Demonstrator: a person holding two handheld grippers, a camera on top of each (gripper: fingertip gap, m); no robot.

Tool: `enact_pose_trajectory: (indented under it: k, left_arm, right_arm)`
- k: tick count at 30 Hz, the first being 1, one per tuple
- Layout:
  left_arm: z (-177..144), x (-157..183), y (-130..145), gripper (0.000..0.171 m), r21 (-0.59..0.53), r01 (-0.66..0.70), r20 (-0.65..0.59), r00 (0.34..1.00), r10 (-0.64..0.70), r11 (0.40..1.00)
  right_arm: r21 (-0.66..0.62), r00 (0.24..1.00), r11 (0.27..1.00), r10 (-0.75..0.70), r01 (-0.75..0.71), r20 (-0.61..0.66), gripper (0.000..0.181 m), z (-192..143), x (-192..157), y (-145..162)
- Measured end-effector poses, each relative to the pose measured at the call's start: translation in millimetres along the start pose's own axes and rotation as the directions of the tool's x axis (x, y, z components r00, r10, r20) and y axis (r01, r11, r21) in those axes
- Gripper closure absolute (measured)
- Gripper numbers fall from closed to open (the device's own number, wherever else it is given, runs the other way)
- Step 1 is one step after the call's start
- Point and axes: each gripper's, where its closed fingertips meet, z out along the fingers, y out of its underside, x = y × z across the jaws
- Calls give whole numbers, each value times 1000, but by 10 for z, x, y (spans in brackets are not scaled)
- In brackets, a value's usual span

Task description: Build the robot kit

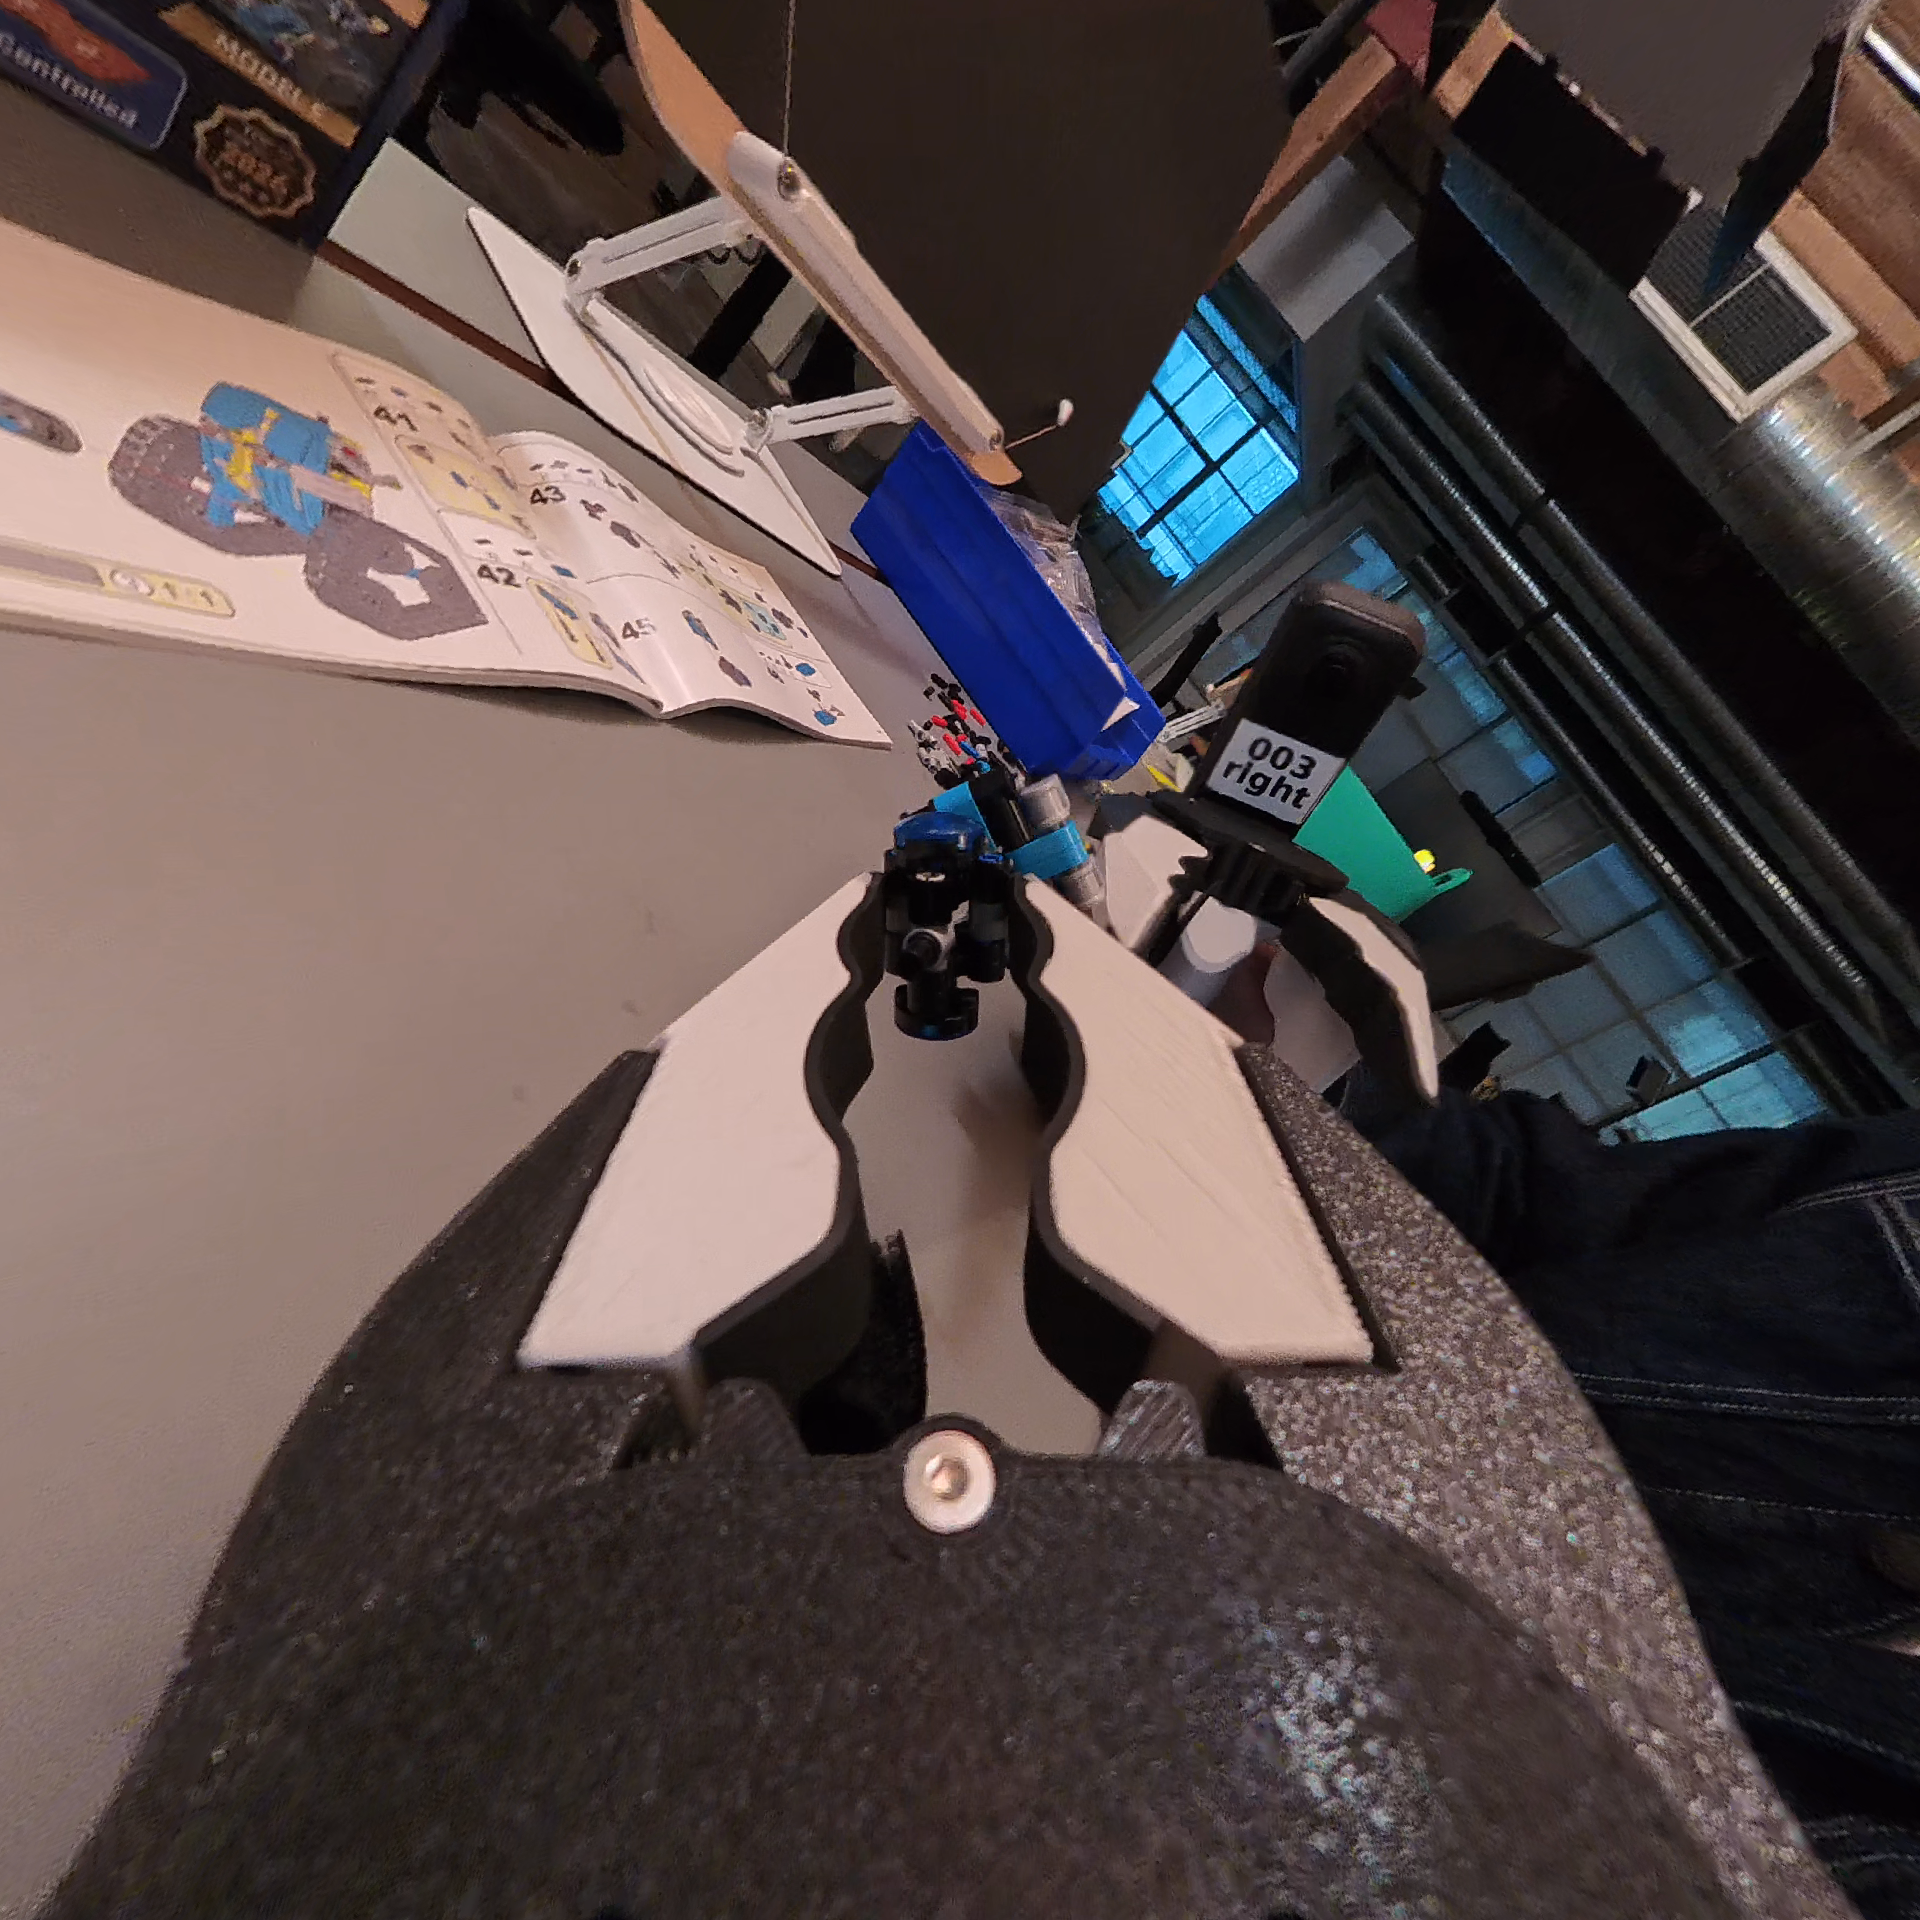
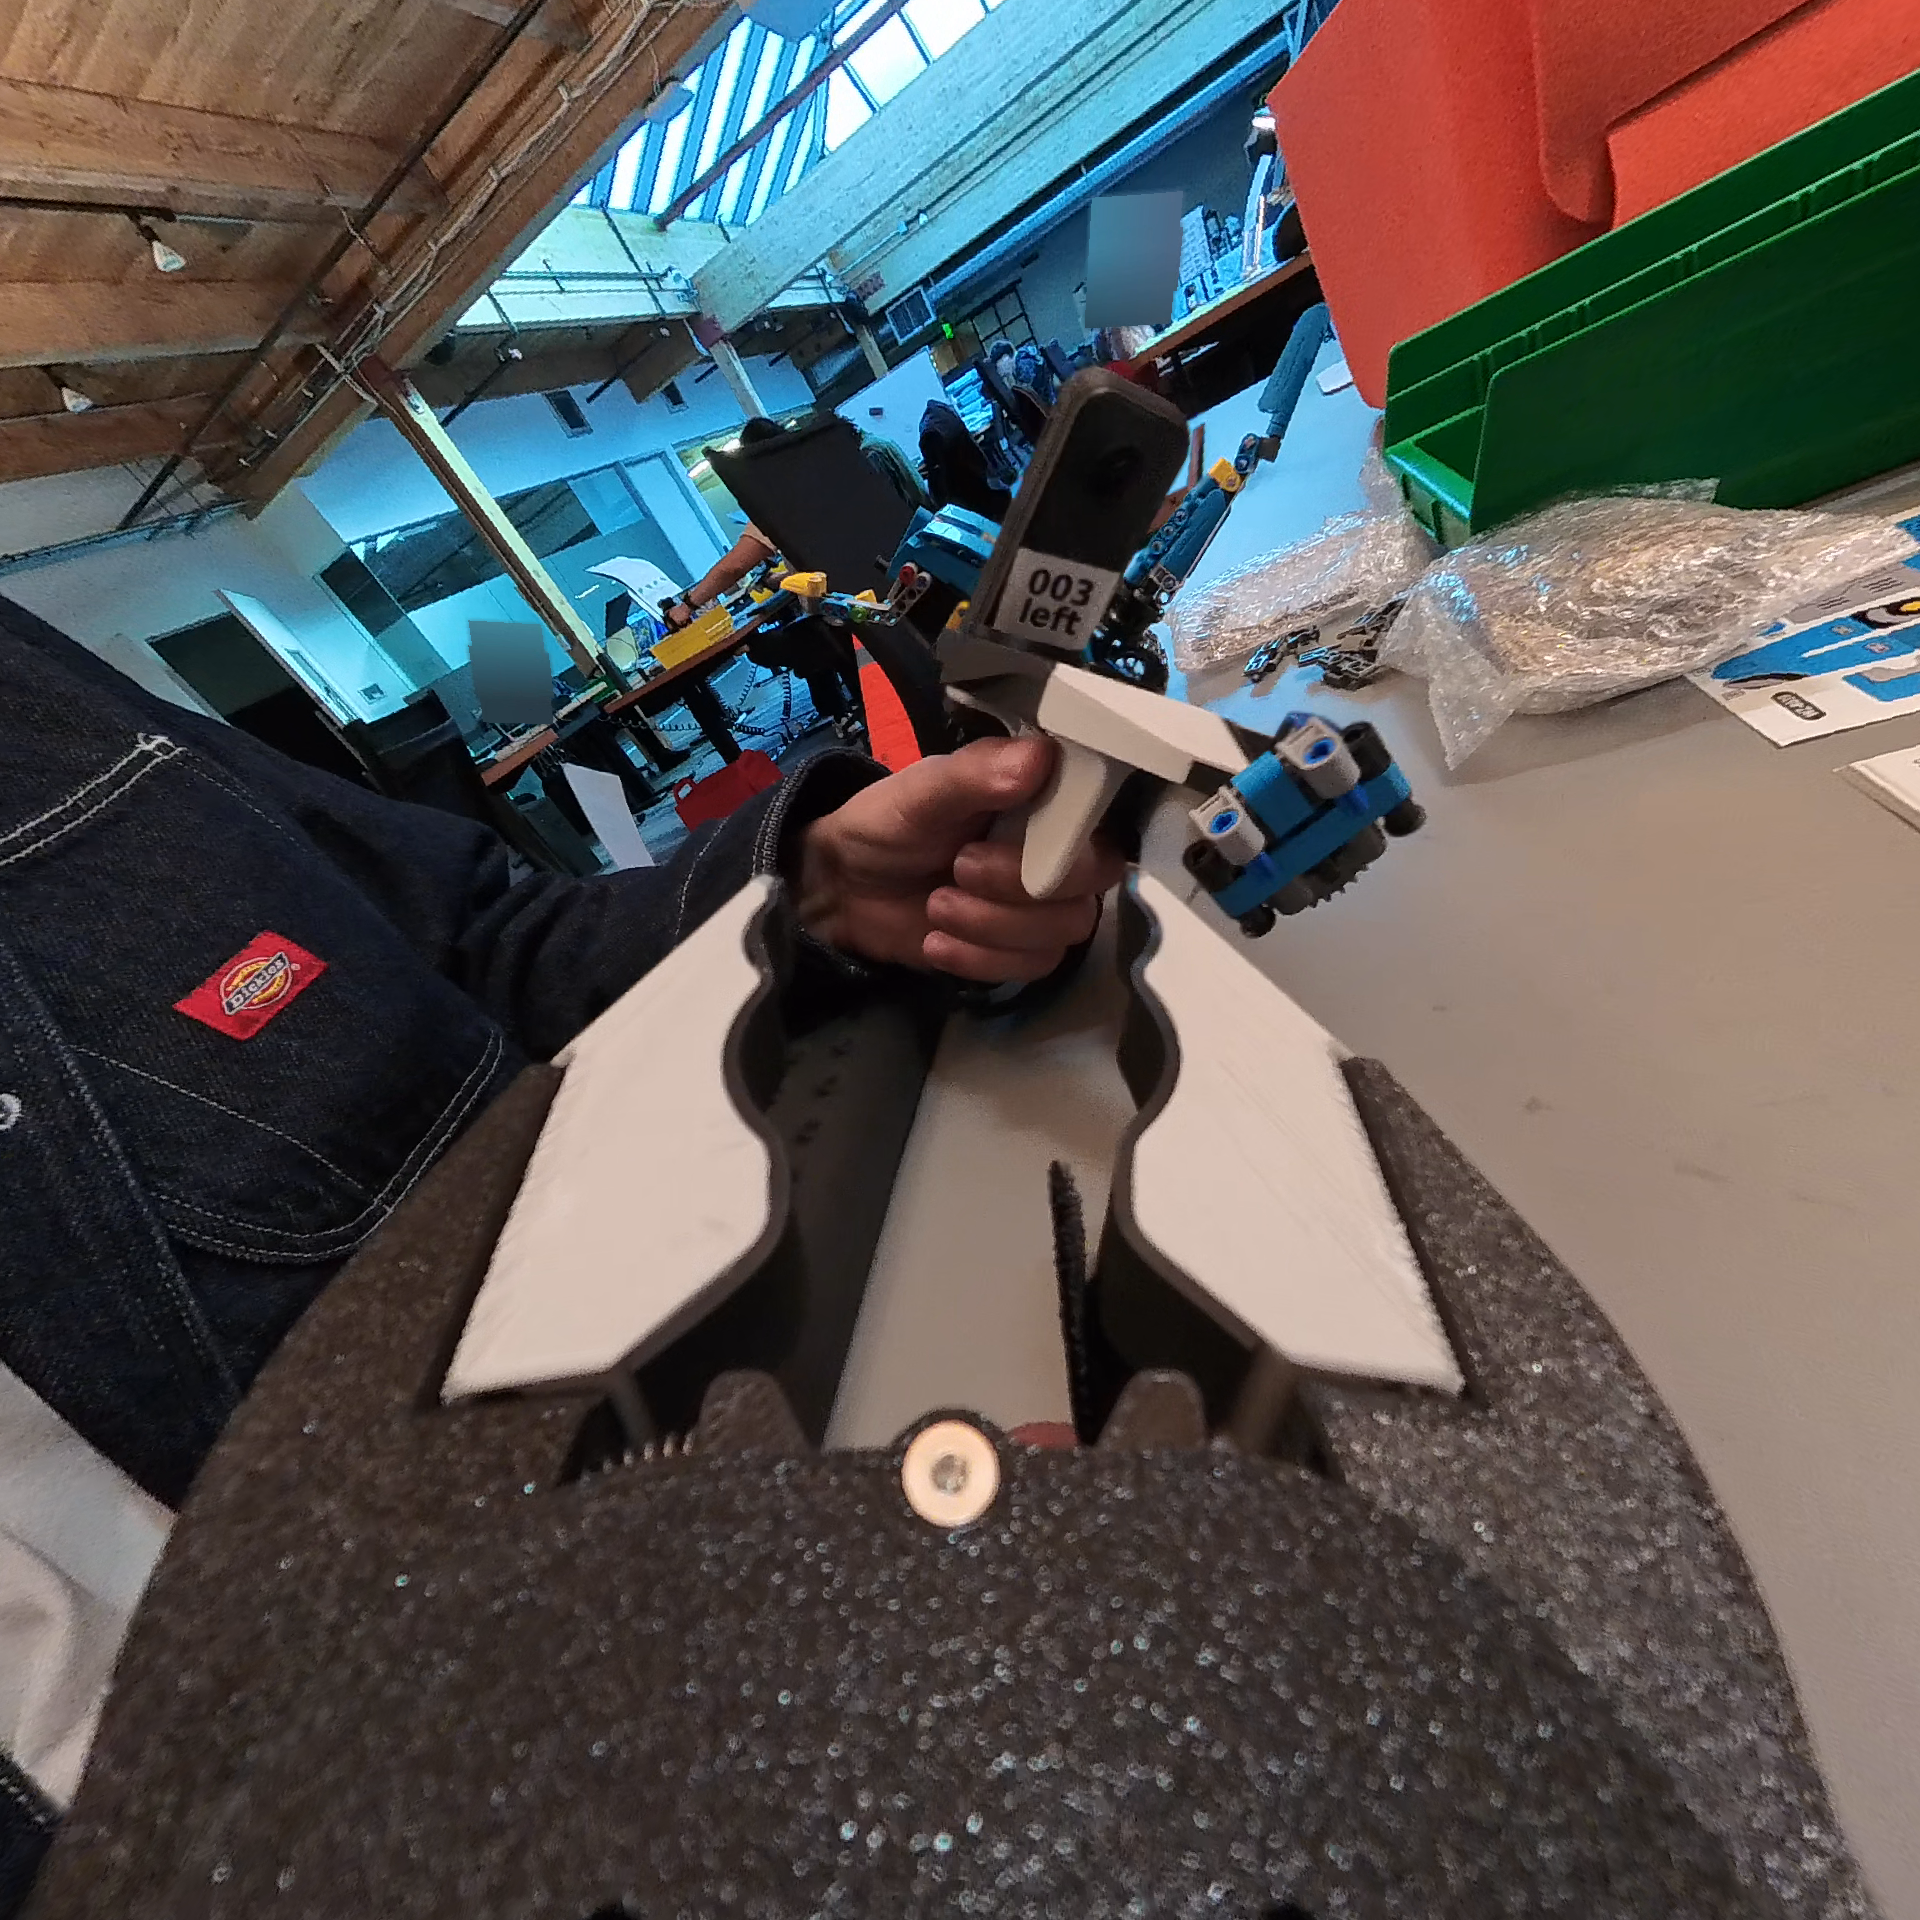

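My left gripper (image 1: 948, 899) is shut on a small brick assembly (image 1: 951, 935) of black, blue and grey pieces, held just above the grey table (image 1: 312, 987). In the right wrist view the same assembly (image 2: 1304, 821) shows blue beams and grey pins, clamped at the tip of the left gripper (image 2: 1216, 790), which a hand (image 2: 914, 862) holds. My right gripper (image 2: 951, 904) is open and empty, pointing at that hand, a short way from the assembly. One of its fingers (image 1: 1382, 977) shows to the right of the assembly in the left wrist view.
An open instruction booklet (image 1: 416, 540) lies on the table at left. A blue bin (image 1: 997, 613) and loose small pieces (image 1: 951, 727) sit behind the assembly. Green (image 2: 1662, 343) and orange (image 2: 1507, 156) bins, plastic bags (image 2: 1610, 592) and a sticker sheet (image 2: 1829, 665) lie at right.
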Motion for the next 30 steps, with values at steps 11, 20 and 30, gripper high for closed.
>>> enact_pose_trajectory:
  k: [11,20,30]
  left_arm:
    - [-38,-182,18,148,8,116,42,992,-117,993]
    - [-5,-187,76,148,-25,97,59,994,-95,995]
    - [-2,-182,81,148,-28,98,55,994,-97,995]
  right_arm:
    - [-17,987,999,-53,51,-153,121,-110,256,-32]
    - [52,953,999,3,13,-302,125,-334,584,-152]
    - [61,951,998,3,16,-308,126,-342,600,-165]
